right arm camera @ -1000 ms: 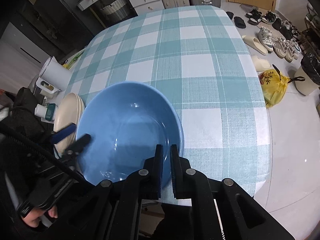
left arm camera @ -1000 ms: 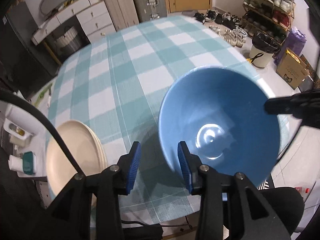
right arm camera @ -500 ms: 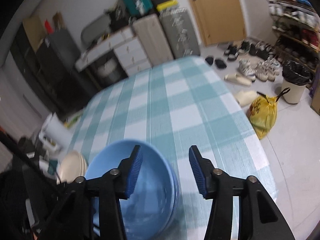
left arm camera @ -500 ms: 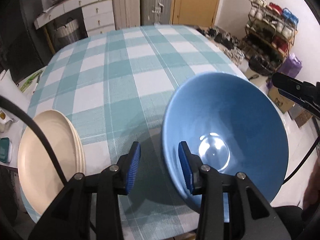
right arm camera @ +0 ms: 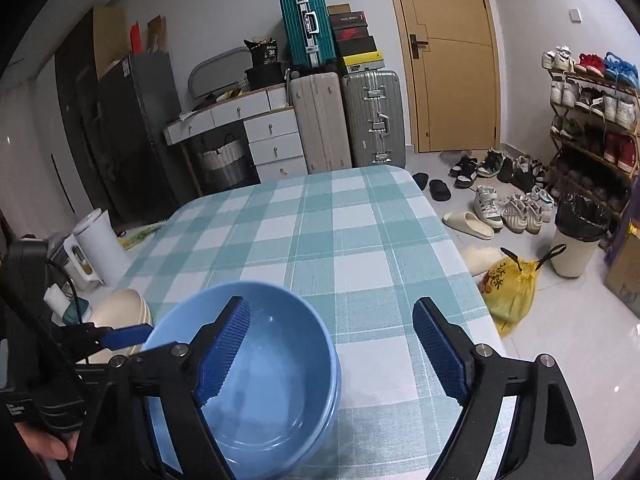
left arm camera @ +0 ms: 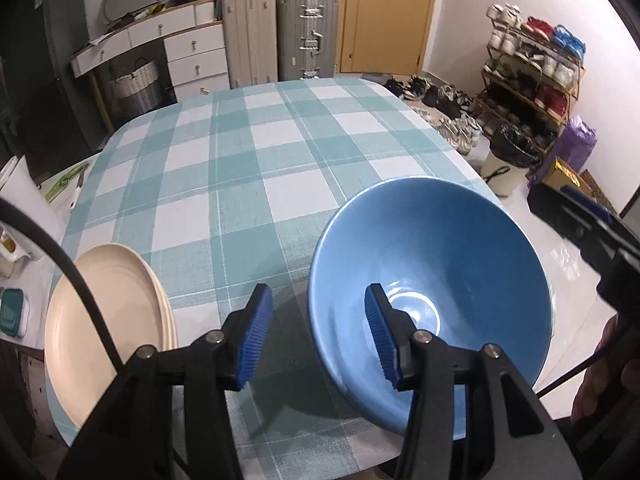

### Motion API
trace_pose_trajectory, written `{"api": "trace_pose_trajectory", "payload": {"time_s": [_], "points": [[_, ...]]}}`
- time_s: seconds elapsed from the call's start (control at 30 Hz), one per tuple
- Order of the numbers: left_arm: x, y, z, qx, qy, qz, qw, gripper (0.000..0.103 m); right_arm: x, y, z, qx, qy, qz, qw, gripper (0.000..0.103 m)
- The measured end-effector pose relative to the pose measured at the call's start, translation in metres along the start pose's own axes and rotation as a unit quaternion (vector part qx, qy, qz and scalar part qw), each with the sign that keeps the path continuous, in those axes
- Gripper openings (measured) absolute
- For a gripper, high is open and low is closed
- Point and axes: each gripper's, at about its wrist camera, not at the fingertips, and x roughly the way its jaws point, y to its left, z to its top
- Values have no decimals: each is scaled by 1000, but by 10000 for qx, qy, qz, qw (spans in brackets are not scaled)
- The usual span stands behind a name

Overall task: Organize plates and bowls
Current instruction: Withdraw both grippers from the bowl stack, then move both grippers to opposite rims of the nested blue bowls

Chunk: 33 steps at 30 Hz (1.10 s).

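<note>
A blue bowl (left arm camera: pixel 460 260) sits near the front edge of the checked table (left arm camera: pixel 260 168). In the right wrist view the blue bowl (right arm camera: pixel 280 368) shows a double rim, nested in a second one. My left gripper (left arm camera: pixel 318 336) straddles its left rim, one finger inside and one outside. Its jaws are opening and the pads are off the rim. My right gripper (right arm camera: pixel 332 354) is opening wide above the bowl's right rim, holding nothing. A stack of cream plates (left arm camera: pixel 108 320) lies at the table's front left corner.
A white jug (right arm camera: pixel 100 244) stands beyond the table's left edge. On the floor to the right are a yellow bag (right arm camera: pixel 512 288), a bin (right arm camera: pixel 576 240) and many shoes. Suitcases and drawers line the far wall. A hand (left arm camera: pixel 600 360) holds the right gripper.
The right gripper went from shut at the bowl's near rim to wide open and tilted upward. The left jaws widened a little. The bowl stays on the table.
</note>
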Motion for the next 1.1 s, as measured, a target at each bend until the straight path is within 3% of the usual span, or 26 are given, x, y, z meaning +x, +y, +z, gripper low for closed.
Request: {"api": "trace_pose_trajectory", "payload": {"time_s": [0.37,0.57,1.1], "points": [[-12,4,-4,150,-347,379,9986,54,6,-22,-7,754,372,342,9959,90],[-11,7,-4,21,-356,444,9984,62,11,-20,-8,707,504,345,9956,90],[-1,3,-3,19,-124,450,9989,62,27,-8,-16,287,922,151,9952,90]]}}
